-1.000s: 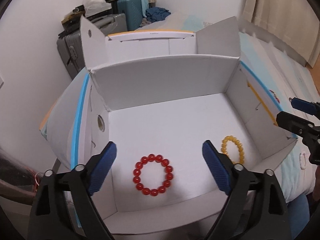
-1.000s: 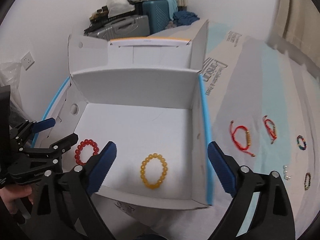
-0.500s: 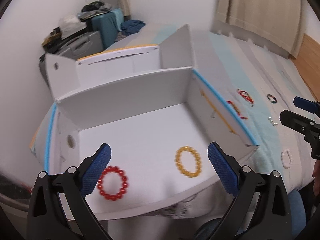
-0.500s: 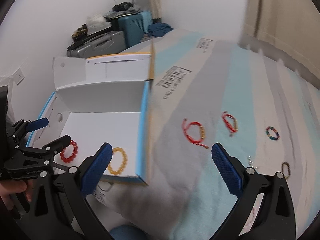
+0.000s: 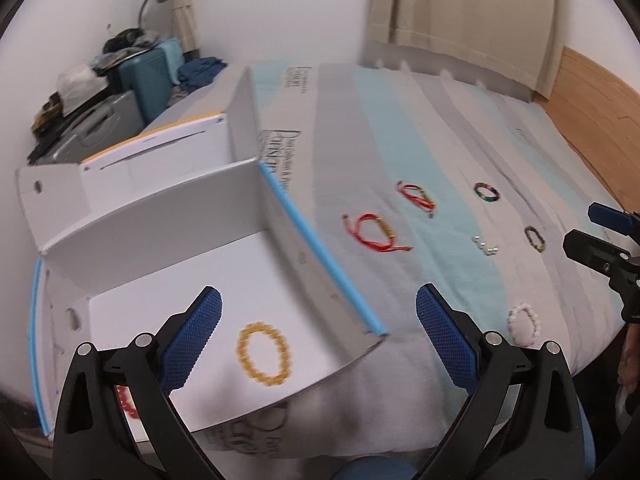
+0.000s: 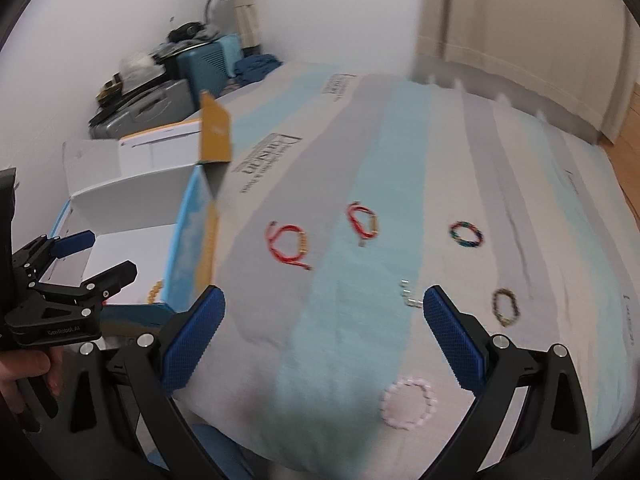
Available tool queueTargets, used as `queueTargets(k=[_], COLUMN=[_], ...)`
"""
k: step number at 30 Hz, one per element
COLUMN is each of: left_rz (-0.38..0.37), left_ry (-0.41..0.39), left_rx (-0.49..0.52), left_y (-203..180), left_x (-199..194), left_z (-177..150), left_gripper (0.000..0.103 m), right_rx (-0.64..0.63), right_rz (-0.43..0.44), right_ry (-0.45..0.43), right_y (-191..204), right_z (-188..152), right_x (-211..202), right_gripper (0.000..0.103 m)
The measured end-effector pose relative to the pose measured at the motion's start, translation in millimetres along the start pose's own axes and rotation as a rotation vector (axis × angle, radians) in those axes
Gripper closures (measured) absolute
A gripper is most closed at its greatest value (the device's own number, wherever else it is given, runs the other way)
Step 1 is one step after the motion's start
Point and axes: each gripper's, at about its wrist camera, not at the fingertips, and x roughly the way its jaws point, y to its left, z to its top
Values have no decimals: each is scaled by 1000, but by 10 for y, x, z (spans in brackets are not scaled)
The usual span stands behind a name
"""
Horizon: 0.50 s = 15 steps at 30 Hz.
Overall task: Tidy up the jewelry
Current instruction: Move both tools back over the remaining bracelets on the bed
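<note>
Both grippers, left gripper (image 5: 316,336) and right gripper (image 6: 324,336), are hanging wide, empty; pink bracelet (image 6: 408,402) beyond the box (image 5: 168,216) is probably light, slippery — pinching its rim.

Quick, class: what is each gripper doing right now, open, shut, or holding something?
Left gripper: open, holding nothing, above the box's right edge.
Right gripper: open, holding nothing, over the bedspread.

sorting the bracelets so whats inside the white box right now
Inside the white box lies a yellow bead bracelet. A red bead bracelet peeks out behind the left gripper, mostly covered by it.
</note>
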Motion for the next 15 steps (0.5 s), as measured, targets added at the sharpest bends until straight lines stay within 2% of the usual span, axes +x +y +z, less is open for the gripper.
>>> queueTargets(k=[8, 15], left_rz=[-46, -93], left_ry=[8, 20], left_rx=[48, 96], left_y=[-456, -883], left_x=[223, 570], left_z=[170, 338], left_gripper=[7, 7], right_rx=[31, 41], right_rz=[-40, -65], right_ry=[14, 53], right_y=[-449, -778], right_z=[-138, -190], right_x=[21, 251], right_gripper=[8, 8])
